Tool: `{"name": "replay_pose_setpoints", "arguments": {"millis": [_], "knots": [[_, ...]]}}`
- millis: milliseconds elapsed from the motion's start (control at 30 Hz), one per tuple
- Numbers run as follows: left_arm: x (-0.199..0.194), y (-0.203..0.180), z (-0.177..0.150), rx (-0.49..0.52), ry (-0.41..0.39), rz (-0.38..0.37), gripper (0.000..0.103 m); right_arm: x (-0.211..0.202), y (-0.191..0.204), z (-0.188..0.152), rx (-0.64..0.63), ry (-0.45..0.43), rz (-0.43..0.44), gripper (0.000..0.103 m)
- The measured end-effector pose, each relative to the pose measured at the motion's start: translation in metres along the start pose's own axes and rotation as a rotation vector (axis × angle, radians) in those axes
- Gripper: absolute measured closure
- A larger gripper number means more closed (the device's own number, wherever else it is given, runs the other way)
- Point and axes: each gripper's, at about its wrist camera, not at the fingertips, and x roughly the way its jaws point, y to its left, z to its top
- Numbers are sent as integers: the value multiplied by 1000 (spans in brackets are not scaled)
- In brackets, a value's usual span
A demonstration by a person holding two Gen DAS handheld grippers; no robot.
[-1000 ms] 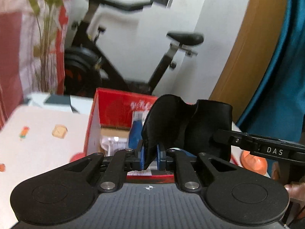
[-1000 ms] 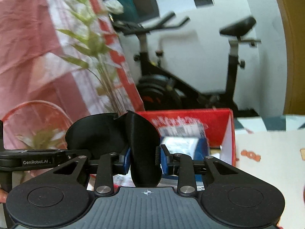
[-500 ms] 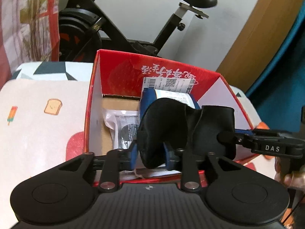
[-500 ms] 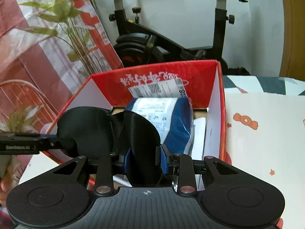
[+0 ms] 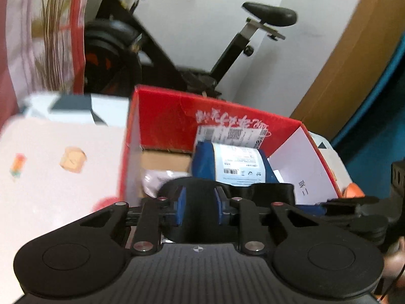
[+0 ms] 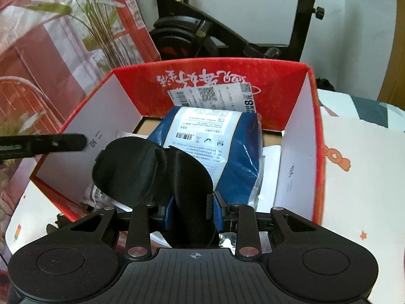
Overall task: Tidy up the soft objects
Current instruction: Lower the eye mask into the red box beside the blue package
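Both grippers pinch the black mask (image 6: 152, 169), one end each: the right gripper (image 6: 193, 211) clamps the lobe at 6 o'clock, and the left gripper (image 5: 198, 206) grips the other end. The mask hangs over the near edge of the red box (image 6: 314, 136), just before the blue parcel (image 6: 227, 152) at 12 o'clock. This looks like the placing step. Next, lower the mask into the box and open both jaws together.
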Motion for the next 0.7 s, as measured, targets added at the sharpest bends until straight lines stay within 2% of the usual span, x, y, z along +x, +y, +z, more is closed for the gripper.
{"name": "replay_pose_setpoints", "arguments": {"millis": [100,233,467,600,700], "knots": [[22,0,0,-57,42,-23,79,9,4,3,-15,25,1,74],[44,-7,-2,-25,95,0,79,18,10,5,-56,60,-18,73],[57,-8,-5,15,171,44,79,6,18,13,-185,48,-105,54],[56,-10,-6,46,183,61,79,-12,16,24,-202,-38,-135,56],[55,-9,-6,41,181,61,79,-13,8,30,-149,-40,-60,72]]}}
